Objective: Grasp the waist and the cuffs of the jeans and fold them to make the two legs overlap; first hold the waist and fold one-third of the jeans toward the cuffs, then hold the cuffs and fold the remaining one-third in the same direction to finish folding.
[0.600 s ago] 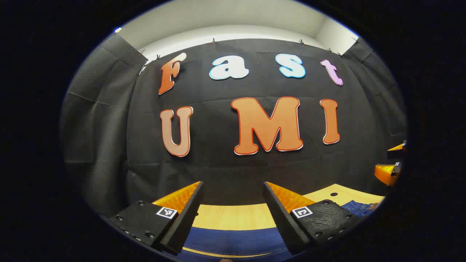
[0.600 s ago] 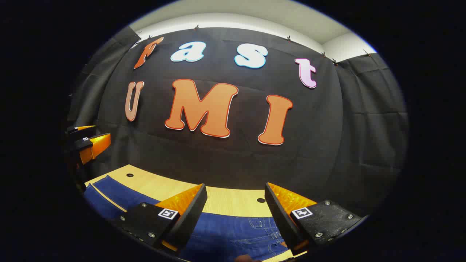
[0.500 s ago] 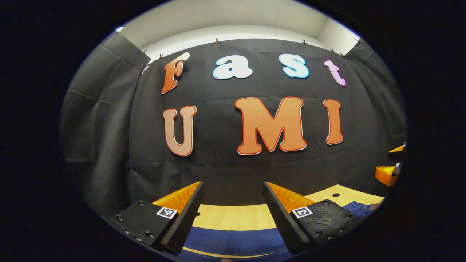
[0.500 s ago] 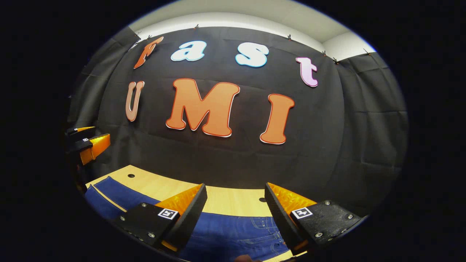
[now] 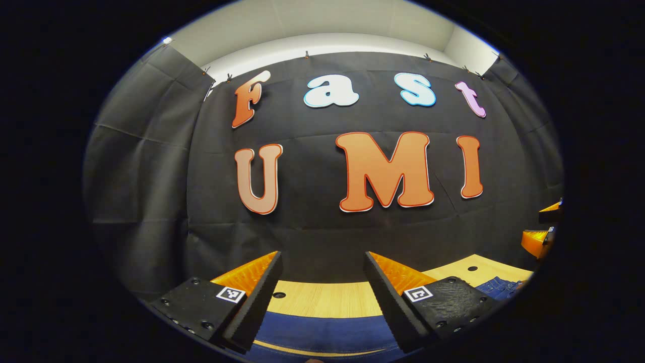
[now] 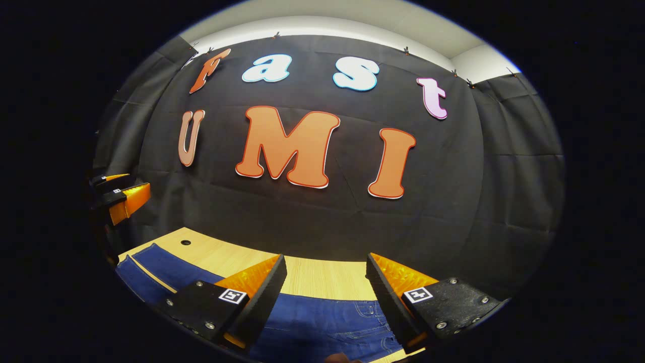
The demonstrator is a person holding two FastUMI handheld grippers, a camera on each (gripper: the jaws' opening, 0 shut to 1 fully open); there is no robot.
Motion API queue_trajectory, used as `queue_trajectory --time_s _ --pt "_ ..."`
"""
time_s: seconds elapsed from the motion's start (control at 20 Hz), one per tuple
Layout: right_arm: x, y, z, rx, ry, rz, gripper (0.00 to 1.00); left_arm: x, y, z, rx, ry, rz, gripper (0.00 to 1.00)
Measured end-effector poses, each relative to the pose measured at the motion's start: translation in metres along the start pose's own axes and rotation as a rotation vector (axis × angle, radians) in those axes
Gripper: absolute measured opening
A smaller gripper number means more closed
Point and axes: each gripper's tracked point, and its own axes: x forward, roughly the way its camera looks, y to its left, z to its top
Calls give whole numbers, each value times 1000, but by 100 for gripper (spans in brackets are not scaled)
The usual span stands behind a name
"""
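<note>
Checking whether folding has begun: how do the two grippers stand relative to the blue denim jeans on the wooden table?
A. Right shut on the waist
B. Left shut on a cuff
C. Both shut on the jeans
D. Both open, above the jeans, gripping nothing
D: the left gripper and right gripper have spread fingers with table and blue denim jeans showing between them, lying flat on the wooden table.

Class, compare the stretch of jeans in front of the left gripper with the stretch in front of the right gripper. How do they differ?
Before the left gripper, the jeans are plain dark blue leg fabric. Before the right gripper, the jeans show pocket stitching and seams, the waist end. Both stretches lie flat on the wooden table, and both grippers' jaws stand open above them.
</note>
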Motion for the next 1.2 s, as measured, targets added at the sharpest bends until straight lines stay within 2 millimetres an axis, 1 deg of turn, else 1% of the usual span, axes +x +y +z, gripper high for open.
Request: queue_trajectory --time_s 0.15,0.25,0.35,0.4,0.55,0.7,0.85,0.95,1.1,1.2 --pt "2 -3 -3 -2 6 -10 98 2 3 -3 6 1 8 98" --pt "4 -9 -9 2 22 -21 97 2 5 -12 11 23 10 100" --pt "5 -18 -15 3 42 -39 98 0 13 -20 7 49 20 100" --pt "6 -22 -18 7 52 -48 98 0 16 -27 -1 66 24 98" --pt "7 -39 -32 25 96 -77 98 -1 33 -44 -16 127 55 98" --pt "5 -56 -48 31 152 -105 98 -7 59 -67 -34 191 102 98" --pt "0 -73 -71 48 229 -132 98 -16 90 -90 -55 258 169 98" --pt "0 -87 -90 61 316 -186 98 -22 108 -109 -94 309 202 98" --pt "4 -88 -104 92 367 -180 98 -32 135 -140 -145 391 251 99" --pt "4 -96 -115 98 408 -194 98 -39 153 -161 -170 440 282 99"
